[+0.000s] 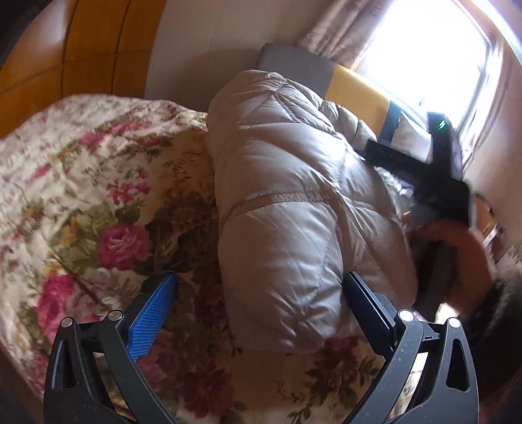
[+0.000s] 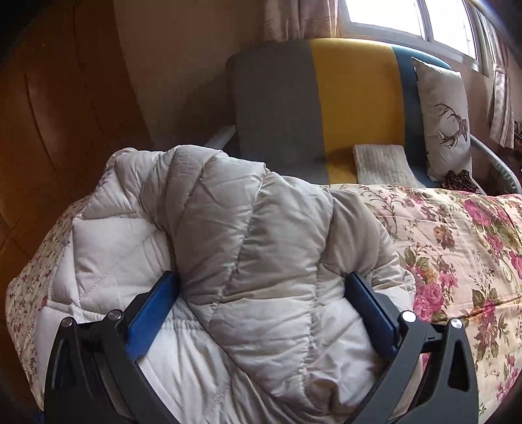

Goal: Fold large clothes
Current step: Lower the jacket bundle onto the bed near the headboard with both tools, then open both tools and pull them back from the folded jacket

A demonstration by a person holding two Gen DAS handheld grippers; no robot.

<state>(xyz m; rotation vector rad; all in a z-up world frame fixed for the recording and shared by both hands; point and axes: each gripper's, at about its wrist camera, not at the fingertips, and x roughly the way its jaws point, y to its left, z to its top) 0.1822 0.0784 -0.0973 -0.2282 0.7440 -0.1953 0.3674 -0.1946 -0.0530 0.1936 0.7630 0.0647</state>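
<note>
Jacket [image 2: 261, 261] betw. R gripper [image 2: 261, 310] fingers – bunched.

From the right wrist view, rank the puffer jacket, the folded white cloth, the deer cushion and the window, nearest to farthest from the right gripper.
1. Puffer jacket: bunched between the open jaws of the right gripper, on the floral bedspread.
2. Folded white cloth: beyond the bed, on the sofa seat, right of centre.
3. Deer cushion: further right, leaning on the sofa back.
4. Window: top right, behind the sofa.
</note>
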